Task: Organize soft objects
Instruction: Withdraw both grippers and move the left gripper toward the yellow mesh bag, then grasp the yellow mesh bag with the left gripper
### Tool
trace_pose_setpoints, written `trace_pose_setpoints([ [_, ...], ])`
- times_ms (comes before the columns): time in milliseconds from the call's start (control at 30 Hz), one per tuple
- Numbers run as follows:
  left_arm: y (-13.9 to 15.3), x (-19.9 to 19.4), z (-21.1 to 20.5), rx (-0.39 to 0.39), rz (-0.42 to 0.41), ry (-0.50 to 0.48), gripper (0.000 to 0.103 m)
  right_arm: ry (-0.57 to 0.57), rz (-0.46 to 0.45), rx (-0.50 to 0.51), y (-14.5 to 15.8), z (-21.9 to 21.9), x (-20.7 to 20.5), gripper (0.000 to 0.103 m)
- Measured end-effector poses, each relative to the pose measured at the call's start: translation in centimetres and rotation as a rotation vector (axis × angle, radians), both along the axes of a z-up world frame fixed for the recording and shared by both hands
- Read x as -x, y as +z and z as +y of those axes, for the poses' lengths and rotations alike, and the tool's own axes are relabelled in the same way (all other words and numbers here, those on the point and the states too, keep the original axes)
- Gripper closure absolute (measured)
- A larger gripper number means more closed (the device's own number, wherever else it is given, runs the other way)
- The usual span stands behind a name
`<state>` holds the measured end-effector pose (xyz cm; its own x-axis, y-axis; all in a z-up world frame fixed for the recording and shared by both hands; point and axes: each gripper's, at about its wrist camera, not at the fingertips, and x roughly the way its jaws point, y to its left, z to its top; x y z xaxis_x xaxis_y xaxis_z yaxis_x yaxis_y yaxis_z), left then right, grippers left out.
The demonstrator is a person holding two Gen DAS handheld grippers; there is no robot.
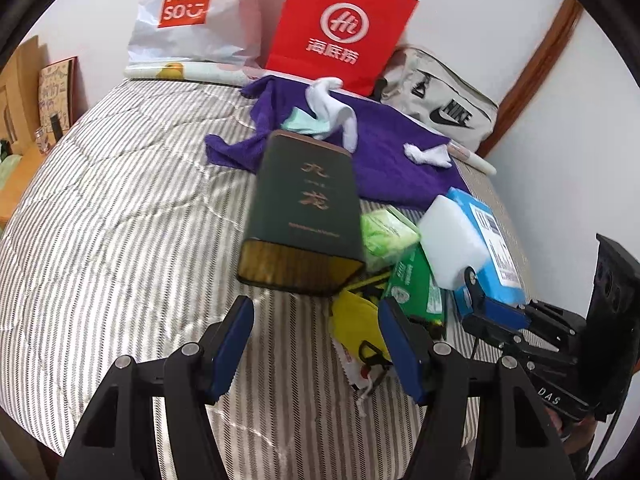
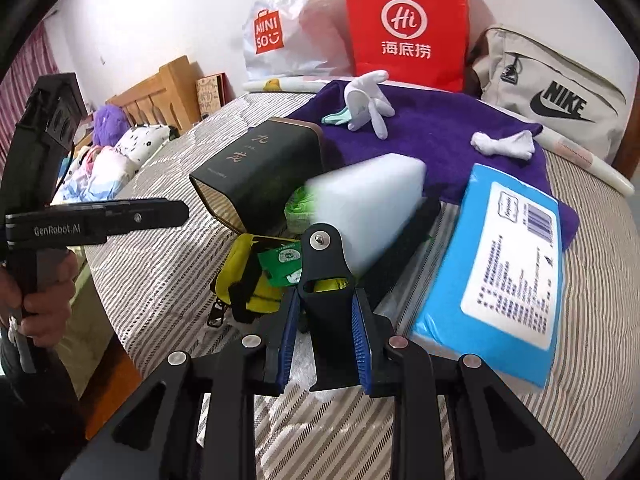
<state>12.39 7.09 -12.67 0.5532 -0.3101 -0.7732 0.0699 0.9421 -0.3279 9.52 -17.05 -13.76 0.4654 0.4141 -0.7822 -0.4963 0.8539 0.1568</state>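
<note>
The right gripper (image 2: 326,322) is clamping the black handle bracket (image 2: 325,276) of a white foam block (image 2: 370,208), lying beside a blue tissue pack (image 2: 504,268) on the striped bed quilt (image 2: 160,280). The left gripper (image 1: 316,344) is hovering with jaws wide apart and empty, just short of a dark green box (image 1: 304,212).

1. Home bedroom. The work surface is a bed (image 1: 120,220) with a striped quilted cover.
2. Wooden headboard (image 2: 160,88) at the bed's far left end, with soft toys and bedding piled beside it.
3. Shopping bags, MINISO bag (image 1: 184,12) and red paper bag (image 1: 340,28), lean on the white wall behind the bed.
4. Nike bag (image 2: 560,100) sits on the bed's far right corner.
</note>
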Motion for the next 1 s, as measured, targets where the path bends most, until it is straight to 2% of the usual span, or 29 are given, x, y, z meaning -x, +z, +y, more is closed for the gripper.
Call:
trace_pose_setpoints([
  [433,-1.6,-0.5,-4.2,-0.025,0.029,-0.049,0.041,-0.047,-0.019,-0.078,0.8,-3.7,2.4,0.077],
  [600,-3.3,-1.7,-5.9,-0.120,0.060,-0.027,0.041,-0.080,-0.014,-0.060,0.2,-5.7,3.2,0.077],
  [667,-3.9,-1.8,-6.0,-0.120,0.067,-0.026,0.053,-0.096,0.000,-0.046,-0.4,-6.5,3.5,0.077],
  [700,-4.1,-1.8,-5.9,-0.100,0.065,-0.026,0.056,-0.102,0.007,-0.042,-0.7,-6.8,3.6,0.077],
  [733,-4.1,-1.7,-5.8,-0.077,0.062,-0.027,0.063,-0.108,0.016,-0.037,-1.1,-7.1,3.6,0.077],
  [933,-2.5,-0.3,-5.5,-0.105,-0.007,-0.038,0.071,-0.139,0.040,-0.039,-2.3,-7.9,3.6,0.077],
  [1000,-1.6,0.5,-4.9,-0.114,-0.024,-0.026,0.085,-0.149,0.044,-0.039,-2.5,-8.1,3.5,0.077],
])
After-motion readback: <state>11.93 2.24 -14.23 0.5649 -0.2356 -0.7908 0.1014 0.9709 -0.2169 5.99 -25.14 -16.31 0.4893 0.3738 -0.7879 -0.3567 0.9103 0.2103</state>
